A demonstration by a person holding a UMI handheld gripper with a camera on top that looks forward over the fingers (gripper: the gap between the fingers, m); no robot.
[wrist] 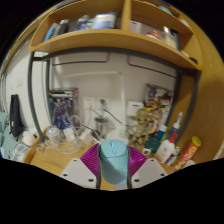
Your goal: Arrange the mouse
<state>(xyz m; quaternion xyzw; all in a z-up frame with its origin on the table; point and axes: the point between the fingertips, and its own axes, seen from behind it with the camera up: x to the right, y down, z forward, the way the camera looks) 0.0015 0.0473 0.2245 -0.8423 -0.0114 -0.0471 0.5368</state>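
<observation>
Between the fingers of the gripper (pixel 114 172), at six o'clock, sits a light blue mouse (pixel 114 160), and both purple pads (pixel 93 160) press against its sides, so the grip is closed on it. Beyond, a cluttered desk (pixel 55 152) spreads from nine to three o'clock, and a wooden shelf (pixel 110 38) hangs at twelve.

Bottles (pixel 178 148) crowding desk (pixel 50 157) at right, clutter along far wall, shelf (pixel 110 40) overhead, open gap centre-left.
</observation>
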